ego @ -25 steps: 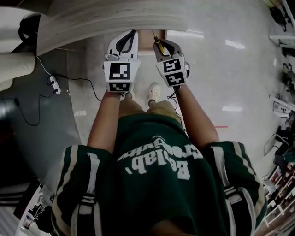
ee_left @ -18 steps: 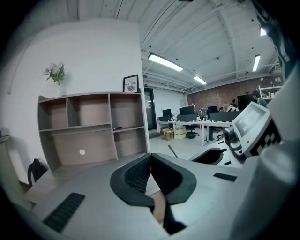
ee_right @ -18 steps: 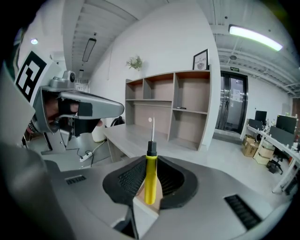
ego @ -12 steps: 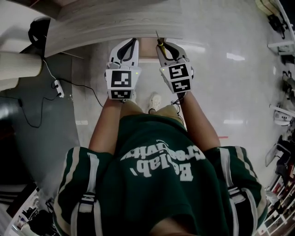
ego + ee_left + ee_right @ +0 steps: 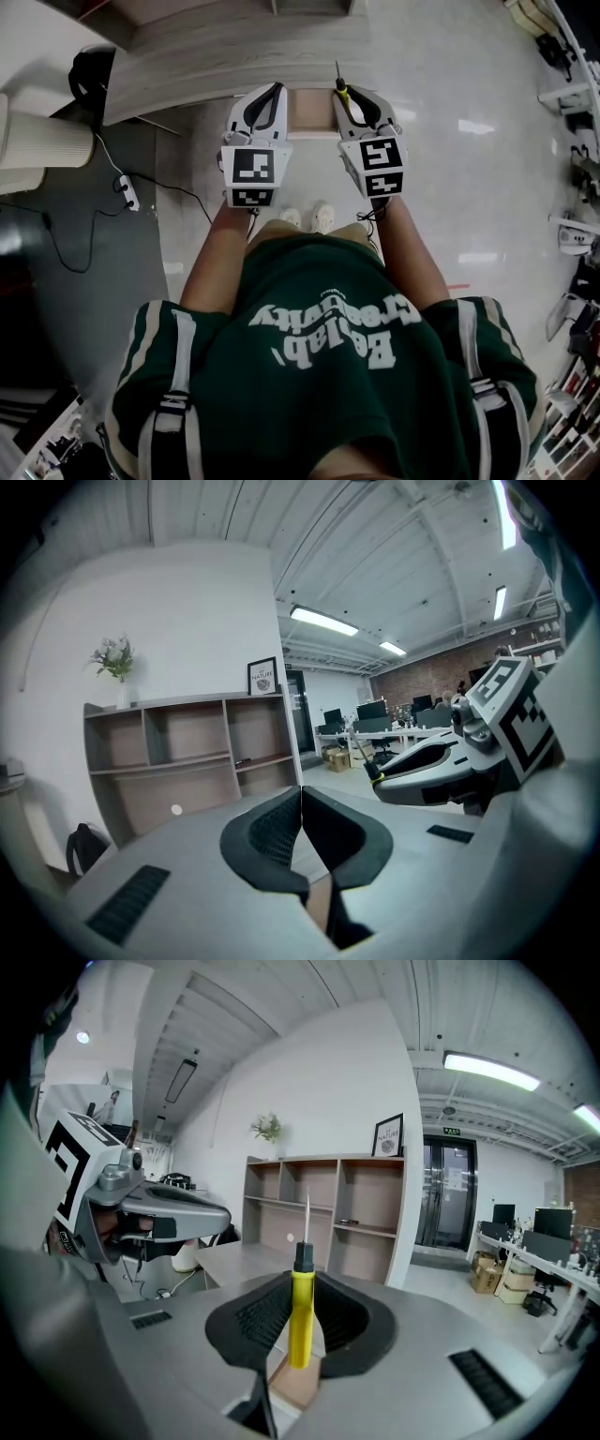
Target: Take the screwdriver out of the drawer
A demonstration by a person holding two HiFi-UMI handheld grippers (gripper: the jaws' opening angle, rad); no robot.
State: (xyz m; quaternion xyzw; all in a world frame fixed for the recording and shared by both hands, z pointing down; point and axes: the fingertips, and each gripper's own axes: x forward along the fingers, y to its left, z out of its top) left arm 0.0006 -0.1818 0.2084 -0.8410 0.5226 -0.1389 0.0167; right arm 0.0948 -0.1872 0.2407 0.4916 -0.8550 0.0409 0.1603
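Right gripper (image 5: 362, 101) clenched on screwdriver (image 5: 300, 1316): yellow handle between pads, shaft pointing up-frame past jaw tips. Left gripper (image 5: 265, 101) closed, empty, just left of it.

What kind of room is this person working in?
Probably an open-plan office or workshop: desks with monitors, a wooden shelf unit topped by a framed picture, and strip lights on a bare ceiling.
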